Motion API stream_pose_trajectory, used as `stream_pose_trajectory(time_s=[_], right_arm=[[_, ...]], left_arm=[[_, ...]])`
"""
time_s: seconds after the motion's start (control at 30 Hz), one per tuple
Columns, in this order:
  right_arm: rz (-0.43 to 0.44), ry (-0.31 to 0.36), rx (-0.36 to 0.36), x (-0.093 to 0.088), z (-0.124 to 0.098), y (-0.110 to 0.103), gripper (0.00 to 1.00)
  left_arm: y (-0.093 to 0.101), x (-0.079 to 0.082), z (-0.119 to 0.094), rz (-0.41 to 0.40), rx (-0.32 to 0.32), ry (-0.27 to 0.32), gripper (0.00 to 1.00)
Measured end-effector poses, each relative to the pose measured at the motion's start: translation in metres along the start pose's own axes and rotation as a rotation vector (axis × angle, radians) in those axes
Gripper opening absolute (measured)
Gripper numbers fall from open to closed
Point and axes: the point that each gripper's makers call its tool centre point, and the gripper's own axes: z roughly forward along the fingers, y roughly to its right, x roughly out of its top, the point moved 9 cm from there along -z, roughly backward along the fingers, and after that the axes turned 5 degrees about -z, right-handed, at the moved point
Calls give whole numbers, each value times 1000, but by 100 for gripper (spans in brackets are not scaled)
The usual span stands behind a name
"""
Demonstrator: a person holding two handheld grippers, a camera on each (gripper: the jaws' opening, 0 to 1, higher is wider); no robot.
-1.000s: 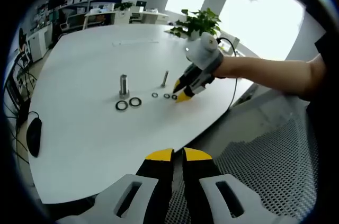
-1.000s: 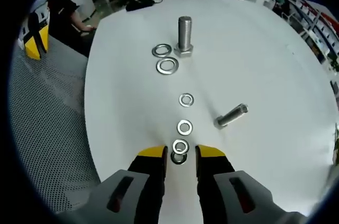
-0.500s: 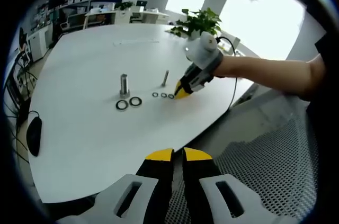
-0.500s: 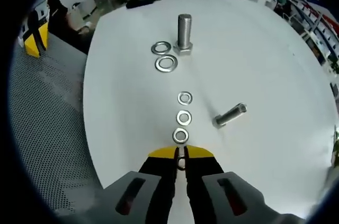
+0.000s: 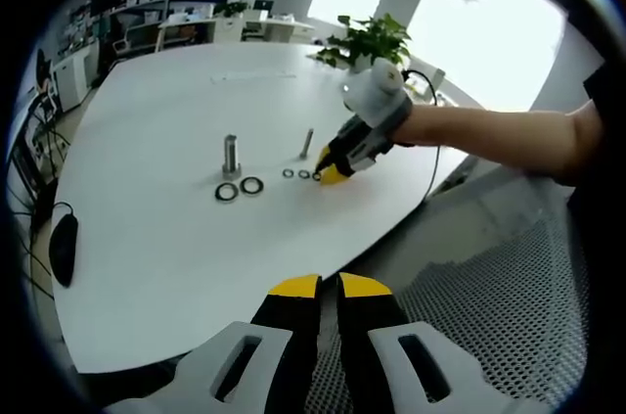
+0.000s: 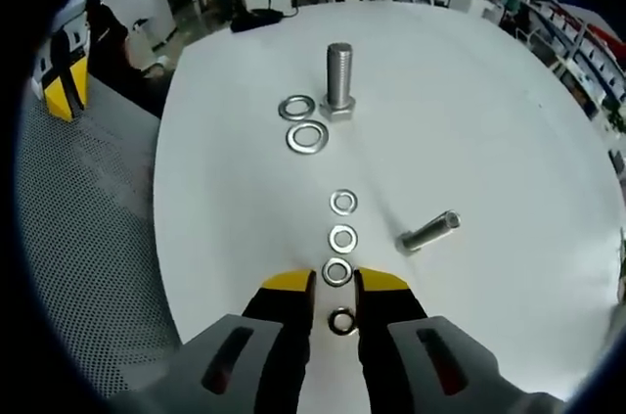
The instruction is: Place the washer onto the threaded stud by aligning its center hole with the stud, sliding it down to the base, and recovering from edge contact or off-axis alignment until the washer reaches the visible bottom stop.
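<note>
Right gripper [image 6: 335, 289] pinching a small washer [image 6: 341, 320] near the bench [image 6: 509, 140] edge.
Its fingers [image 6: 290, 289] clamp the washer by the rim. The threaded stud [image 6: 338, 81] stands upright, axis vertical, mid-bench beside two large washers [image 6: 306, 136]. The left gripper [image 5: 329, 289] hangs off the bench, fingers pressed together.

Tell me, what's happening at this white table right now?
A person works with a handheld gripper in each hand. The right gripper is down at the white table, its jaws around a small washer, apparently gripping it. Three more small washers lie ahead in a row, with a smaller bolt beside them. Farther on, the upright threaded stud is still bare, two large washers alongside. The left gripper hangs back, shut.
</note>
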Motion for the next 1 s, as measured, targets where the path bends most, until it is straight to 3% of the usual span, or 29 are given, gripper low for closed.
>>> stream_pose_trajectory(time_s=[0.5,1.0], right_arm=[[-23,-22,3,0,-1,1,14],[-22,6,-5,7,-18,7,14]], left_arm=[[-1,0,0,-4,6,0,3],[1,2,1,5,-3,11,3]])
